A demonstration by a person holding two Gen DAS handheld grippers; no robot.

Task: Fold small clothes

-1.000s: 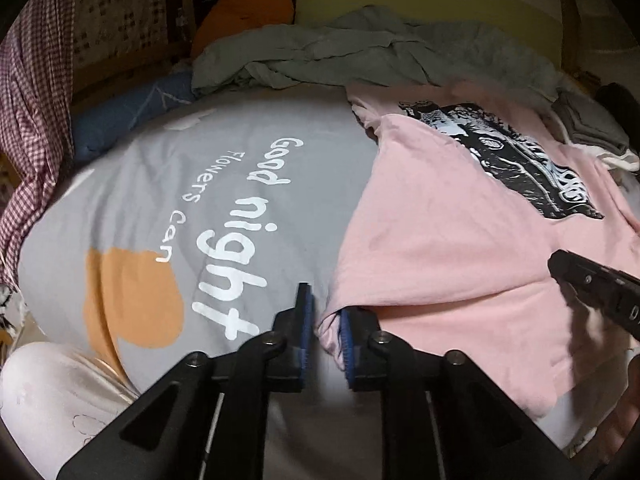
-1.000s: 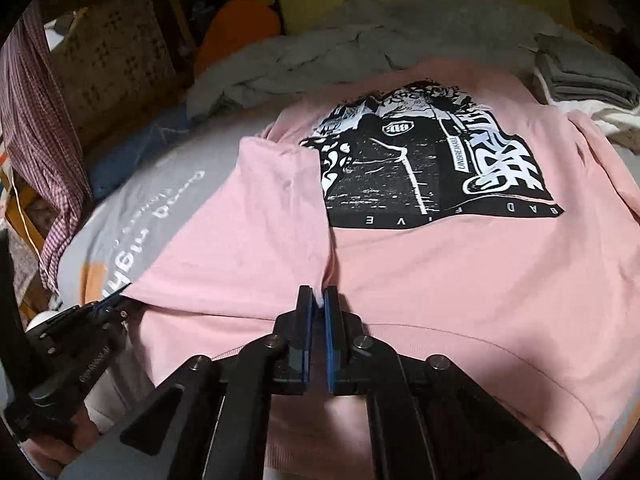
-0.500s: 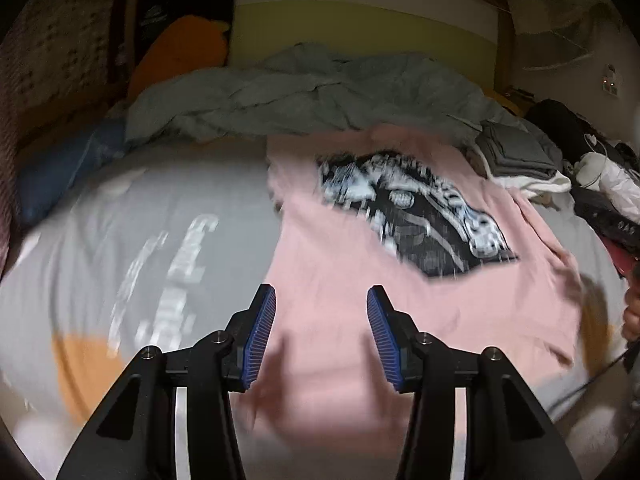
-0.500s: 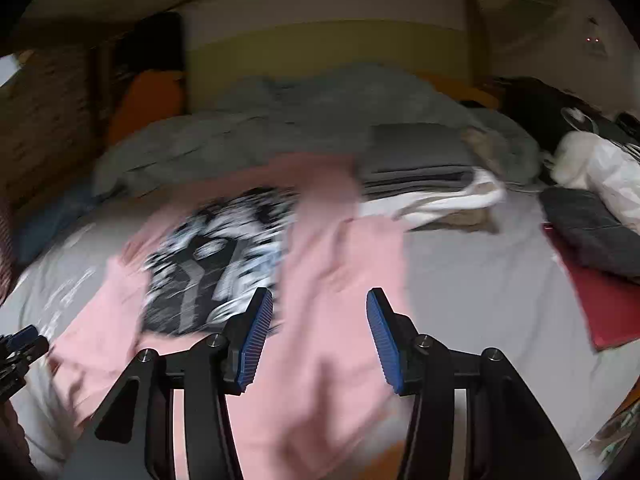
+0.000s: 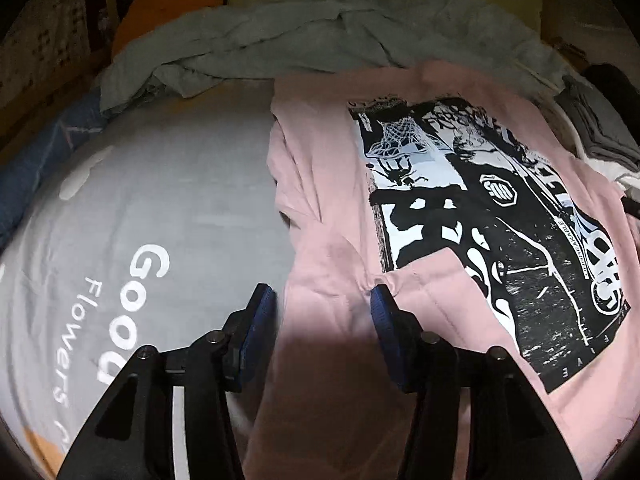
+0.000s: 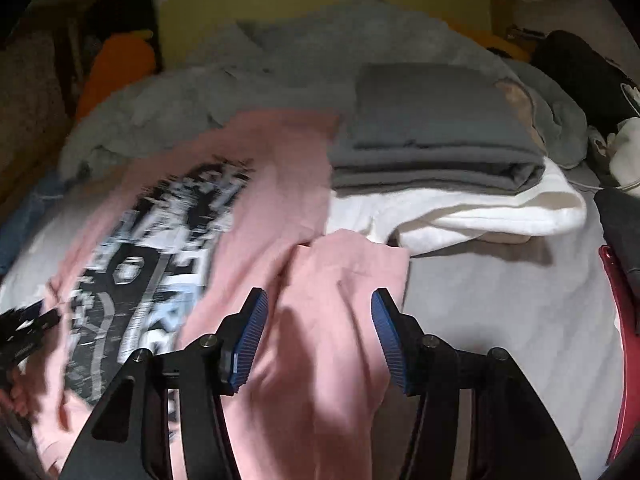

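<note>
A pink T-shirt (image 5: 328, 184) with a black-and-white print (image 5: 480, 240) lies flat on the bed, its left part folded inward as a flap (image 5: 424, 280) over the print. My left gripper (image 5: 322, 300) hovers over the shirt's left edge. Its jaws are opening, with cloth below them but nothing pinched. In the right wrist view the shirt (image 6: 280, 200) is blurred. My right gripper (image 6: 319, 304) stands open above the shirt's right sleeve (image 6: 352, 272) and grips nothing. The left gripper (image 6: 24, 324) shows at the far left edge of that view.
A crumpled grey blanket (image 5: 320, 28) and an orange cushion (image 5: 172, 8) lie at the head of the bed. The grey sheet (image 5: 160, 200) has white lettering. A folded grey garment (image 6: 432, 132) rests on a white one (image 6: 480, 208) beside the sleeve. A red item (image 6: 616, 308) is at the right.
Both grippers were shut on the pink shirt a second ago and have let go and opened. The left one moved up along the shirt's left side, and the right one swung over to the right sleeve.
</note>
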